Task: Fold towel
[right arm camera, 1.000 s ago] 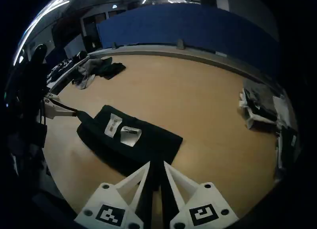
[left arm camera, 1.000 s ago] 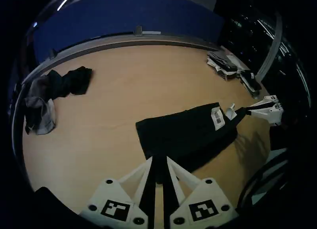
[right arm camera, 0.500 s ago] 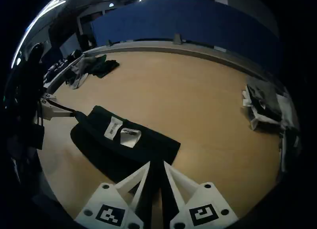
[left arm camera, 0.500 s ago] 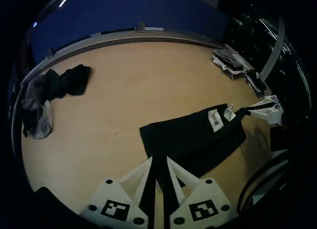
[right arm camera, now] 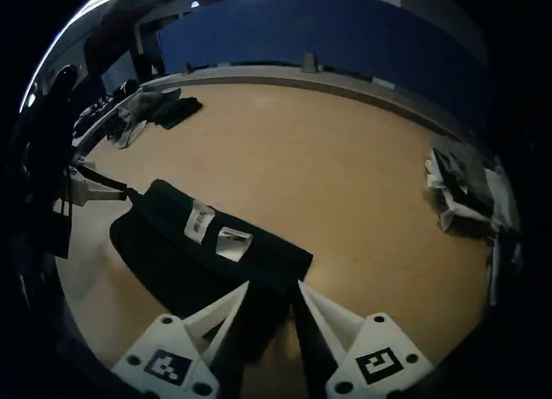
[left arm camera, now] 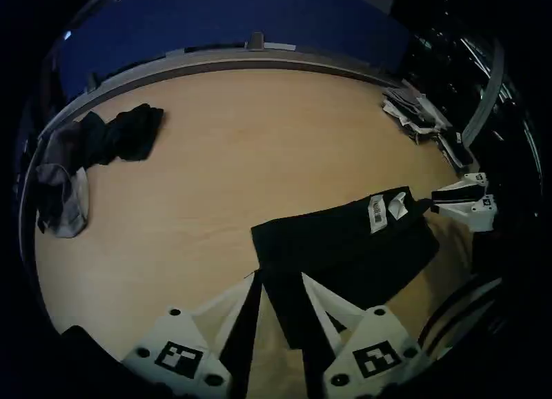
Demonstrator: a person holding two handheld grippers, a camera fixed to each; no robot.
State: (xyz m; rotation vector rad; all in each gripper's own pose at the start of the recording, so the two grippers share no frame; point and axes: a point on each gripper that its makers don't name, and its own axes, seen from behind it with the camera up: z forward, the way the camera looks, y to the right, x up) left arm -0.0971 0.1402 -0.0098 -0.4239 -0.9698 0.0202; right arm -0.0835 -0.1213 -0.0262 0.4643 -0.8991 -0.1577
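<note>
Left gripper (left arm camera: pixel 277 299) and right gripper (right arm camera: pixel 270 309), jaws parted astride towel (left arm camera: pixel 338 237) corners: best backed out level, without snagging the fold.

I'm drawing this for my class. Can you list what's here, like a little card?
towel: dark, folded over, on the table
tags: two, white, on top of the towel
left tool: open, around a towel corner
right tool: open, around another corner
table: wooden
clothes pile: far edge, crumpled
stack: other far edge, folded
</note>
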